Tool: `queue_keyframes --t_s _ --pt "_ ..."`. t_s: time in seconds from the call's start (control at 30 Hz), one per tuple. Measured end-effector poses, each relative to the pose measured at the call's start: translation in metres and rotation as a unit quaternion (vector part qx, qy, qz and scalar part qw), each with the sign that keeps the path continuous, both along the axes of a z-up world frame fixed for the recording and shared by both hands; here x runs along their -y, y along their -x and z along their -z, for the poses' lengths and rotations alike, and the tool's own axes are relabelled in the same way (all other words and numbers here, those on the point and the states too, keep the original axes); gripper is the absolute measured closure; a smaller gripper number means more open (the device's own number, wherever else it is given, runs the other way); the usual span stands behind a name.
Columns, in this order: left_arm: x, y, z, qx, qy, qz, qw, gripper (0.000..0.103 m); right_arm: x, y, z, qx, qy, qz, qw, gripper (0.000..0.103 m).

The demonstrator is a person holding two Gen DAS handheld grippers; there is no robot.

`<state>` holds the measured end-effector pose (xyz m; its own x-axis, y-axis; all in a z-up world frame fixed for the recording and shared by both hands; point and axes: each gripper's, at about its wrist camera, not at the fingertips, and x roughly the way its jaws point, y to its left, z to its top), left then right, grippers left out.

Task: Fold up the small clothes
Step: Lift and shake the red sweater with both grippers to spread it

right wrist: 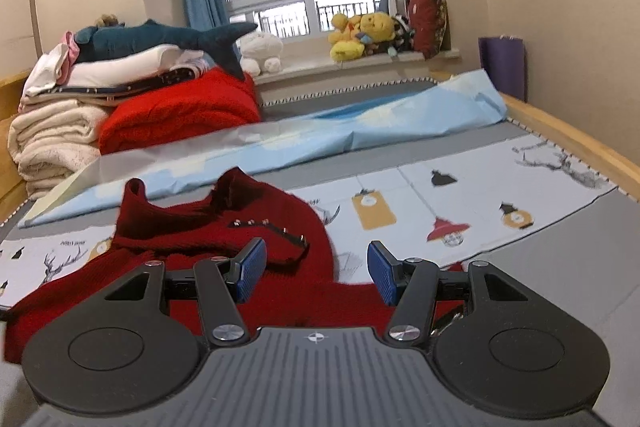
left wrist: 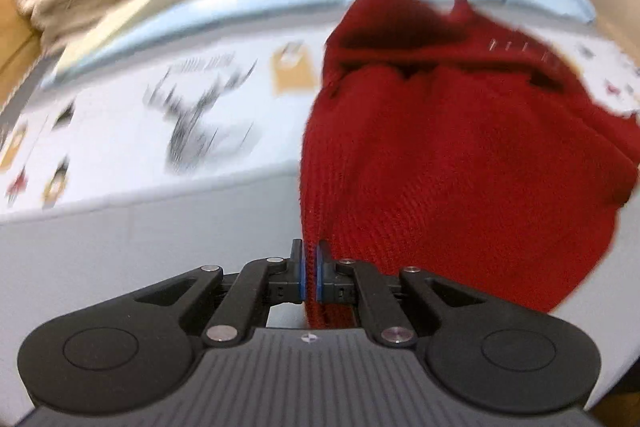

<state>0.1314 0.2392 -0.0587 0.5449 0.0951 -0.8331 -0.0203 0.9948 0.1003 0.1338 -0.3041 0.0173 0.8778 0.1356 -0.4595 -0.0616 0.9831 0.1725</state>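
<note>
Left hand-held gripper (left wrist: 310,273) is clamped on the near edge of the dark red knitted sweater (left wrist: 460,155), a fold of the knit pinched between its blue pads, and the rest of the garment spreads away ahead of it and to its right across the bed (left wrist: 120,227); the left wrist view is blurred, so the exact part of the hem held cannot be told. The right hand-held gripper (right wrist: 317,273) stands with its jaws apart and nothing between the pads, poised just above the near part of the same sweater, whose collar end lies ahead and to the left. The sweater's long axis seems to run from the near hem away toward the collar, and the left hand, already holding, is the one placed to carry an edge over; the right would likely need to close on the other side first. Counted: one sweater being folded, two hand-held grippers, one brighter red folded knit (right wrist: 180,115) at the far left beside one stack of folded bedding (right wrist: 56,131), one plush shark (right wrist: 160,37) on top.
</note>
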Motion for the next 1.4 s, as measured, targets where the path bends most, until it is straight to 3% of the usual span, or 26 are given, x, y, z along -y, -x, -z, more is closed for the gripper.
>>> queue_keyframes --t_s 0.1,0.27,0.4,0.47,0.53,0.67,0.7,0.73,0.83,0.87,0.9,1.0,1.07,1.17,1.23,1.33,1.4 --pt "-0.015 0.017 0.026 -0.047 0.016 -0.02 0.9985 0.098 -0.012 -0.007 0.008 -0.024 0.006 -0.006 1.0 0.045" --pt "-0.023 0.023 0.016 -0.039 0.086 -0.022 0.9953 0.095 -0.034 -0.031 0.039 -0.124 -0.03 -0.027 0.991 0.045" --pt "-0.022 0.015 0.023 -0.054 0.08 -0.013 0.9952 0.089 -0.062 -0.056 0.067 -0.203 -0.034 -0.038 0.978 0.045" --pt "-0.025 0.015 0.028 -0.058 0.088 -0.014 0.9944 0.087 -0.075 -0.067 0.082 -0.231 -0.026 -0.036 0.972 0.045" --pt "-0.029 0.011 0.034 -0.061 0.092 -0.017 0.9938 0.079 -0.087 -0.079 0.097 -0.255 -0.018 -0.033 0.966 0.045" --pt "-0.032 0.004 0.037 -0.068 0.101 -0.026 0.9922 0.077 -0.106 -0.098 0.124 -0.294 -0.009 -0.037 0.955 0.045" --pt "-0.032 0.002 0.038 -0.071 0.102 -0.028 0.9918 0.077 -0.111 -0.1 0.13 -0.299 -0.004 -0.041 0.953 0.049" --pt "-0.031 0.0 0.038 -0.073 0.102 -0.031 0.9916 0.077 -0.117 -0.101 0.134 -0.302 0.004 -0.048 0.952 0.066" --pt "-0.027 -0.006 0.043 -0.085 0.091 -0.034 0.9916 0.077 -0.129 -0.1 0.133 -0.293 0.035 -0.093 0.951 0.096" --pt "-0.025 -0.008 0.045 -0.089 0.085 -0.033 0.9919 0.078 -0.127 -0.098 0.129 -0.288 0.034 -0.102 0.952 0.096" --pt "-0.023 -0.01 0.046 -0.09 0.079 -0.032 0.9923 0.087 -0.121 -0.095 0.121 -0.278 0.026 -0.103 0.955 0.097" --pt "-0.013 -0.011 0.041 -0.083 0.087 -0.013 0.9927 0.094 -0.086 -0.079 0.082 -0.223 -0.011 -0.08 0.972 0.098" --pt "0.002 -0.007 0.033 -0.07 0.11 0.027 0.9911 0.095 -0.053 -0.056 0.051 -0.174 -0.035 -0.06 0.982 0.098" --pt "0.03 0.006 0.026 -0.07 0.085 0.098 0.989 0.096 -0.005 -0.014 0.025 -0.139 -0.056 -0.049 0.987 0.098" --pt "0.039 0.014 0.032 -0.102 0.061 0.123 0.9852 0.096 0.009 0.003 0.033 -0.175 -0.028 -0.064 0.982 0.098" --pt "0.039 0.028 0.042 -0.152 0.014 0.14 0.9783 0.097 0.009 0.01 0.071 -0.282 0.02 -0.102 0.954 0.098" --pt "0.033 0.038 0.041 -0.17 0.007 0.138 0.9757 0.097 -0.005 0.015 0.083 -0.293 0.063 -0.132 0.945 0.096"
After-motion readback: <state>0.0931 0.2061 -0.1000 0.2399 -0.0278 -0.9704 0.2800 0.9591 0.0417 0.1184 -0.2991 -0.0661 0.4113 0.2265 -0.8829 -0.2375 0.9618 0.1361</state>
